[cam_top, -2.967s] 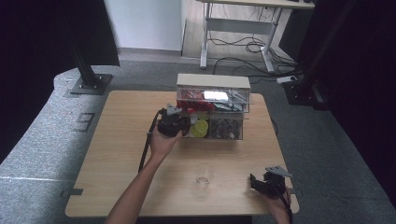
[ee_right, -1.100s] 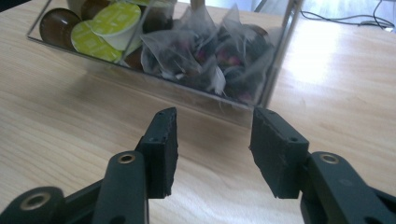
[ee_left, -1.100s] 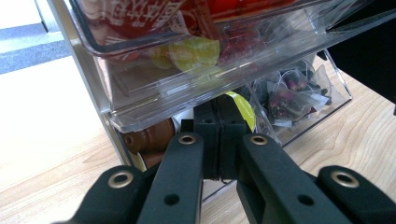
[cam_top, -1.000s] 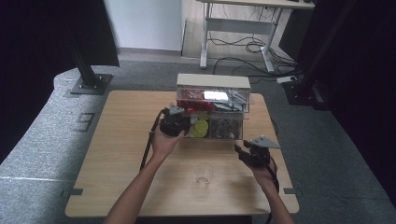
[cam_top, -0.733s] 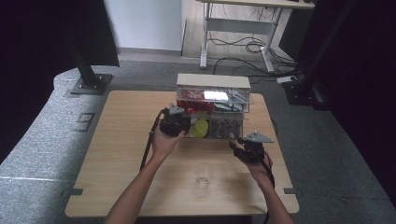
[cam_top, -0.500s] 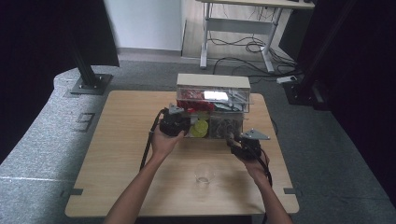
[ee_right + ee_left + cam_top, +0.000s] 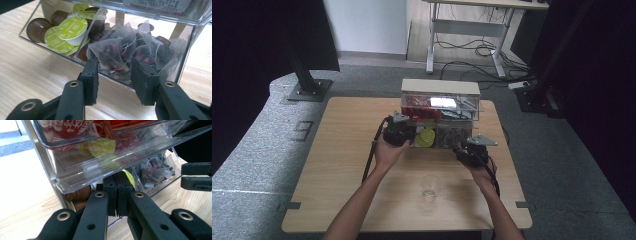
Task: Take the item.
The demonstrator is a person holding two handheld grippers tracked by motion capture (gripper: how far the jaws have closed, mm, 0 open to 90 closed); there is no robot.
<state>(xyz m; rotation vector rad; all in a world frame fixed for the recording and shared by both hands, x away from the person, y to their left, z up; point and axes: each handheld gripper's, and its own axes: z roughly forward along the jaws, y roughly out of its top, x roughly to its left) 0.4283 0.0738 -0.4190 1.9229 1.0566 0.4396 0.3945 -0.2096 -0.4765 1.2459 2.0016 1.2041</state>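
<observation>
Hovering open right gripper at organizer front edge, left gripper closed.

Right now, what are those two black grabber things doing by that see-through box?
A person holds a gripper in each hand at a wooden table. The left gripper, its fingers shut, is pressed up against the front of the clear box. The right gripper, fingers apart, points at the tea bags in the lower right compartment, beside the green-lidded pods. A glass stands untouched near the front.
</observation>
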